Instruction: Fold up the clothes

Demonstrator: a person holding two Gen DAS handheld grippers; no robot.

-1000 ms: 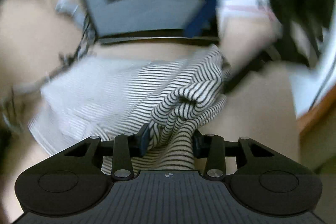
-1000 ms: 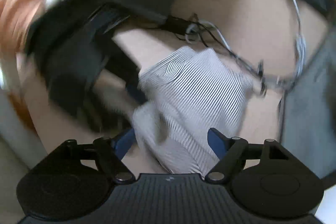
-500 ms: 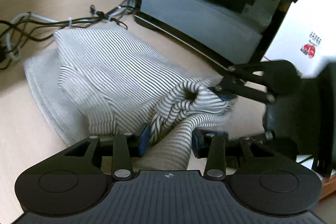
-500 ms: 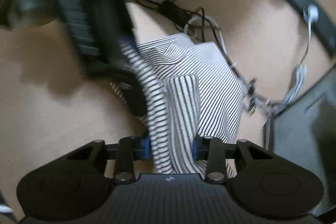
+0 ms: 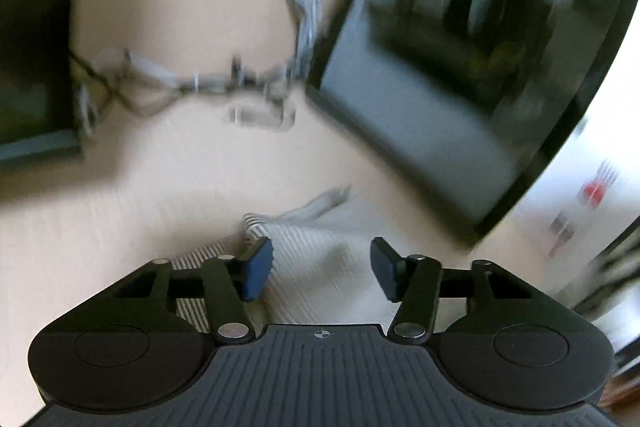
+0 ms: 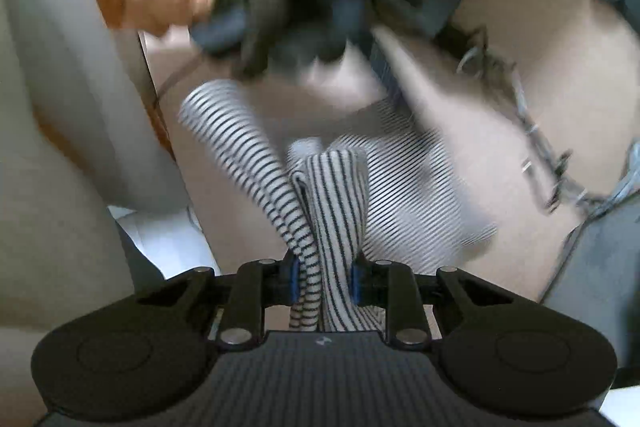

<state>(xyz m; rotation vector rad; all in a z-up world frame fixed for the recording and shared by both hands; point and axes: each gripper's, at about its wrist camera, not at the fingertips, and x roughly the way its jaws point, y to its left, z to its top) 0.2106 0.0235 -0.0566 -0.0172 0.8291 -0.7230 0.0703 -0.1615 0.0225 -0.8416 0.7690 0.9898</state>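
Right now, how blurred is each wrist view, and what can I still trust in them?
Left wrist view: heavy motion smear over the cables and dark monitor; only the left gripper, open over the striped garment, is crisp. Right wrist view: upper background streaked; right gripper and the striped folds it clamps stay sharp.

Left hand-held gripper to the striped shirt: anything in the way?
Nothing visible. The left hand-held gripper is open with the striped garment lying directly beneath its fingers, no object between. The cables and monitor sit farther back on the table.
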